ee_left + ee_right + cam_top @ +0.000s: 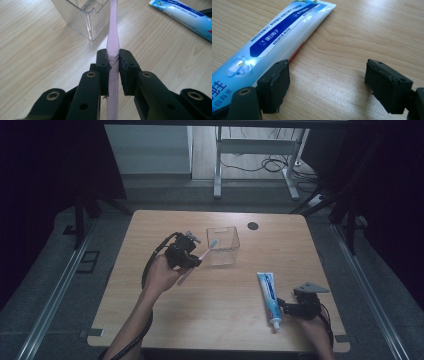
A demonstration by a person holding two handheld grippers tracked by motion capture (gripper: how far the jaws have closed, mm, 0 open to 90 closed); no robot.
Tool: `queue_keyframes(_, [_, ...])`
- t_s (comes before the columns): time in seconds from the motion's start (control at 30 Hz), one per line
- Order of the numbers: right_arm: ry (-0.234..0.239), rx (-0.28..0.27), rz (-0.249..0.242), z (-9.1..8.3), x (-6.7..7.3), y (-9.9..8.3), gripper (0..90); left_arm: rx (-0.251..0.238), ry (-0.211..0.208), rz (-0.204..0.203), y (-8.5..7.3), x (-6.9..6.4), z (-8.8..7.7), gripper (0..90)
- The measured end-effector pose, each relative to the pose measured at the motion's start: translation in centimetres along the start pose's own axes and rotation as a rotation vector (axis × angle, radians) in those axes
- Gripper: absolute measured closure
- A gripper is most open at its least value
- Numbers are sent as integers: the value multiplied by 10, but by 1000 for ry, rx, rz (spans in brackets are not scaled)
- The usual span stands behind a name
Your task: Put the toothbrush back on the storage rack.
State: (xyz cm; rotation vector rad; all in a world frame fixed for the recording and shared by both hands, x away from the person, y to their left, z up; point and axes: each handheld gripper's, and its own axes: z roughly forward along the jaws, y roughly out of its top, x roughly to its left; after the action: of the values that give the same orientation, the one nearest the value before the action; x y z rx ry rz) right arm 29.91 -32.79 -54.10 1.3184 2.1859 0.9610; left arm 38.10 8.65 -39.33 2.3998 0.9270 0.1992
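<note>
My left gripper (192,261) (114,62) is shut on the handle of a pink toothbrush (200,257) (113,37), held above the table. The brush's blue-bristled head points toward a clear plastic cup (223,245) (81,17) and hangs just left of its rim. On the table's front right lies a blue and white toothpaste tube (268,296) (269,40). My right gripper (287,310) (328,82) rests just right of the tube, its jaws open wide over bare wood, with the left pad beside the tube's edge.
The wooden table (220,320) (37,57) (362,30) has a round black grommet (253,225) at its back edge. Grey floor and metal rails flank the table, and a desk frame with cables stands beyond it.
</note>
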Motion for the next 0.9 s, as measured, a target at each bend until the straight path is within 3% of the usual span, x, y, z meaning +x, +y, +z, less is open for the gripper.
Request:
queue_keyframes(0.67, [2, 0, -2, 0, 0, 0, 201, -64, 19, 18, 30, 3, -3, 791])
queue_keyframes(0.9, [2, -1, -1, 0, 0, 0, 200, -98, 11, -3, 37, 10, -3, 791])
